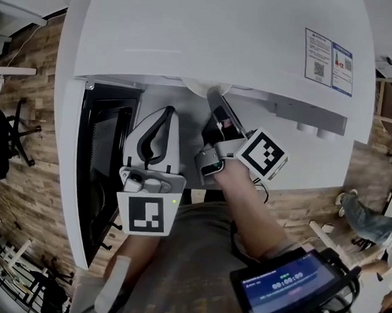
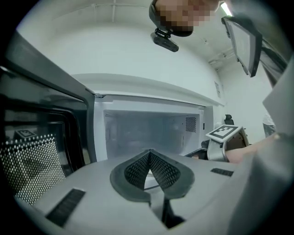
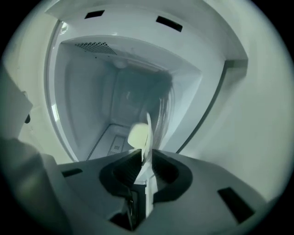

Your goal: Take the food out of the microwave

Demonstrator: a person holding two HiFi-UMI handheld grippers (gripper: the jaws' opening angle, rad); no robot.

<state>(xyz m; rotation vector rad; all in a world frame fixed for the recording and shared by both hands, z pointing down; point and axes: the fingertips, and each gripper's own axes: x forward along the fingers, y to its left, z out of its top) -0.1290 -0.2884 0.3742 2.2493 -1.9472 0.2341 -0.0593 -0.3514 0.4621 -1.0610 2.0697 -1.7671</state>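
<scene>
A white microwave (image 1: 223,35) stands in front of me with its black door (image 1: 103,153) swung open to the left. My right gripper (image 1: 214,97) reaches into the cavity, rolled onto its side. In the right gripper view its jaws (image 3: 146,153) are shut on the rim of a white plate (image 3: 149,126), seen edge-on, with a pale yellow piece of food (image 3: 138,135) on it. The plate's rim (image 1: 199,88) shows at the cavity mouth. My left gripper (image 1: 164,114) hangs before the opening, shut and empty (image 2: 149,153), pointing at the cavity (image 2: 147,128).
The open door (image 2: 32,151) stands close on the left of the left gripper. A tablet with a lit screen (image 1: 287,287) sits low at the right. Dark chairs (image 1: 5,141) stand on the wooden floor at the left, and another person's legs (image 1: 364,219) are at the right.
</scene>
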